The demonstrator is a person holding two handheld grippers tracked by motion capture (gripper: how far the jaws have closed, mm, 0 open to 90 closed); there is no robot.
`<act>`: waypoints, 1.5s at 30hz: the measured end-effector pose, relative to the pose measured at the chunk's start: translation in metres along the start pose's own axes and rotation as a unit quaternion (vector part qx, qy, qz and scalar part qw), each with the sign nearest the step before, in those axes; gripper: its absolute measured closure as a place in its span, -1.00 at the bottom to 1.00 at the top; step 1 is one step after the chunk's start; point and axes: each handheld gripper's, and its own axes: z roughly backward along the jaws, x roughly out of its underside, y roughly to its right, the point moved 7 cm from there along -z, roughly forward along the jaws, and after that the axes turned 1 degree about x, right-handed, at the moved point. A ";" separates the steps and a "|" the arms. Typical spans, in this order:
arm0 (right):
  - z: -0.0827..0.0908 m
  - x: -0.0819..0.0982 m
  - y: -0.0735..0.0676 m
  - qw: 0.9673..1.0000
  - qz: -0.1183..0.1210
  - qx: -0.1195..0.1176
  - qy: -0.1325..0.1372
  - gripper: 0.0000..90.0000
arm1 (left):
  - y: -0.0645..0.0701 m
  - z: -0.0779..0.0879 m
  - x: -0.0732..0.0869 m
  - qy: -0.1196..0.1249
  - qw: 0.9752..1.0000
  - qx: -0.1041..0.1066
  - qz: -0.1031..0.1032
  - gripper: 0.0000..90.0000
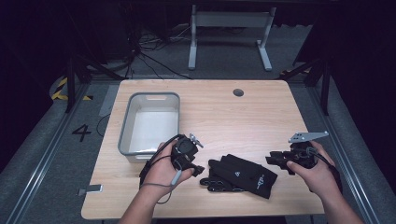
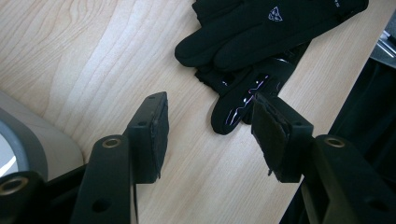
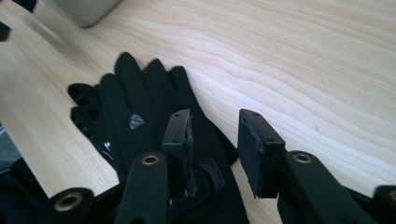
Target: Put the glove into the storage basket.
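A pair of black gloves [image 1: 243, 175] lies flat near the front edge of the wooden table [image 1: 233, 116], one partly on top of the other, fingers pointing left. My left gripper [image 1: 198, 169] is just left of the glove fingertips, open, with bare wood between its jaws. In the left gripper view the gloves [image 2: 261, 37] lie ahead and a fingertip with shiny print [image 2: 238, 109] reaches toward the right jaw. My right gripper [image 1: 273, 159] is at the gloves' cuff end, open. In the right gripper view the gloves [image 3: 135, 121] spread ahead and below the left jaw.
A grey plastic bin [image 1: 152, 122] with nothing in it stands on the left half of the table, just behind my left hand. A round cable hole [image 1: 238, 92] sits near the table's far edge. A white table frame [image 1: 229, 32] stands on the floor beyond.
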 end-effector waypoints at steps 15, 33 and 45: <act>-0.008 0.028 0.019 0.996 -0.021 0.035 -0.083 0.42 | 0.002 -0.009 -0.005 -0.010 1.000 0.007 -0.008 0.05; -0.024 0.051 0.018 0.990 -0.022 0.035 -0.135 0.30 | 0.004 -0.017 -0.012 -0.019 1.000 0.014 -0.020 0.05; -0.038 0.061 0.017 0.985 -0.004 0.040 -0.169 0.25 | 0.005 -0.019 -0.011 -0.021 0.999 0.014 -0.020 0.05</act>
